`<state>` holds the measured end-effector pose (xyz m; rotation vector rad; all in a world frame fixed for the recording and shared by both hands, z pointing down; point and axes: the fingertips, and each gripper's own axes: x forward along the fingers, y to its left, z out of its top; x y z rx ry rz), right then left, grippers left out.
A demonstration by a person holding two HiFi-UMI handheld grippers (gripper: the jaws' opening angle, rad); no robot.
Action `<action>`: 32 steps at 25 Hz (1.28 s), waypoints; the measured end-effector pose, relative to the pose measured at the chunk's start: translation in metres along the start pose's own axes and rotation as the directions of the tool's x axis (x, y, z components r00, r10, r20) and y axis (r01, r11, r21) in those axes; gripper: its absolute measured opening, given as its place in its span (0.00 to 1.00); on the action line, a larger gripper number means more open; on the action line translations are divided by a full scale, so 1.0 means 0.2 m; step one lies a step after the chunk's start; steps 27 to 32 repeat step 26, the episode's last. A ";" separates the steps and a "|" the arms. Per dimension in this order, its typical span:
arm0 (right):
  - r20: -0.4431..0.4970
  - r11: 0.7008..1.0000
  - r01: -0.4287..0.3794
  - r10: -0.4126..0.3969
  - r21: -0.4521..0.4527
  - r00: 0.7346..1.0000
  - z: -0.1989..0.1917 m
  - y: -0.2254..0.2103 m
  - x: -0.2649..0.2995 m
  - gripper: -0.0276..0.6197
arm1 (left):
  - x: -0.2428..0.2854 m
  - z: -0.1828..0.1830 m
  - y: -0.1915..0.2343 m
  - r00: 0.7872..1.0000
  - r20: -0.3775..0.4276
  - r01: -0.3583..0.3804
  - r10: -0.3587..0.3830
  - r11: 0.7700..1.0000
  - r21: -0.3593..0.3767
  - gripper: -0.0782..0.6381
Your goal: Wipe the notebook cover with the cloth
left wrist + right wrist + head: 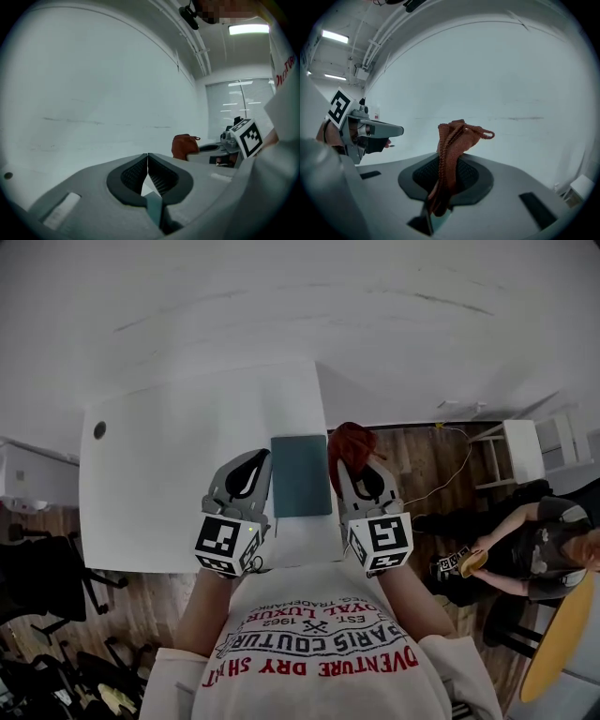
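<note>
**The notebook might slide away**

The white bench point(169, 484) looks smooth. The teal notebook point(301, 474) lies flat on it between the two grippers, and nothing holds it down. I think a hard rub could push it away. The red cloth point(452, 140) is bunched up, so it may slip out. The right hand-held gripper point(446, 164) pinches the cloth tight. The left hand-held gripper point(147, 157) is pressed together on nothing, just beside the notebook.
</note>
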<state>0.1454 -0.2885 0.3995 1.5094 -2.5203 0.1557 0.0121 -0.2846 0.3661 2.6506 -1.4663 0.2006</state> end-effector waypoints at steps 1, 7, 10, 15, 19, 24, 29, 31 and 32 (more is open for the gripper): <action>0.013 1.000 0.006 -0.006 -0.005 1.000 0.01 0.00 -0.01 0.16 | -0.01 0.01 0.00 1.000 0.006 -0.005 0.005 1.000 0.004 0.12; 0.058 0.998 0.015 -0.012 -0.054 0.998 0.09 0.01 -0.04 0.16 | -0.04 0.04 0.00 0.999 0.037 -0.013 0.012 1.000 0.023 0.12; 0.061 0.998 0.015 -0.012 -0.056 0.998 0.09 0.01 -0.04 0.16 | -0.06 0.05 -0.01 0.999 0.041 -0.005 0.003 0.999 0.040 0.12; 0.063 0.999 0.022 -0.019 -0.043 0.998 0.08 0.01 -0.04 0.16 | -0.07 0.05 0.00 0.999 0.040 -0.017 0.016 0.999 0.033 0.12; 0.064 0.999 0.027 -0.025 -0.039 0.998 0.08 0.02 -0.05 0.15 | -0.08 0.04 0.01 0.999 0.023 -0.031 0.030 0.999 0.027 0.12; 0.054 0.999 0.034 -0.031 -0.041 0.998 0.06 0.01 -0.03 0.15 | -0.07 0.04 0.00 0.999 0.021 -0.025 0.024 0.999 0.032 0.12; 0.050 0.999 0.036 -0.034 -0.040 0.998 0.06 0.01 -0.03 0.16 | -0.06 0.04 0.00 0.999 0.021 -0.025 0.024 0.999 0.033 0.12; 0.050 0.999 0.036 -0.034 -0.040 0.998 0.06 0.01 -0.03 0.16 | -0.06 0.04 0.00 0.999 0.021 -0.025 0.024 0.999 0.033 0.12; 0.050 0.999 0.036 -0.034 -0.040 0.998 0.06 0.01 -0.03 0.16 | -0.06 0.04 0.00 0.999 0.021 -0.025 0.024 0.999 0.033 0.12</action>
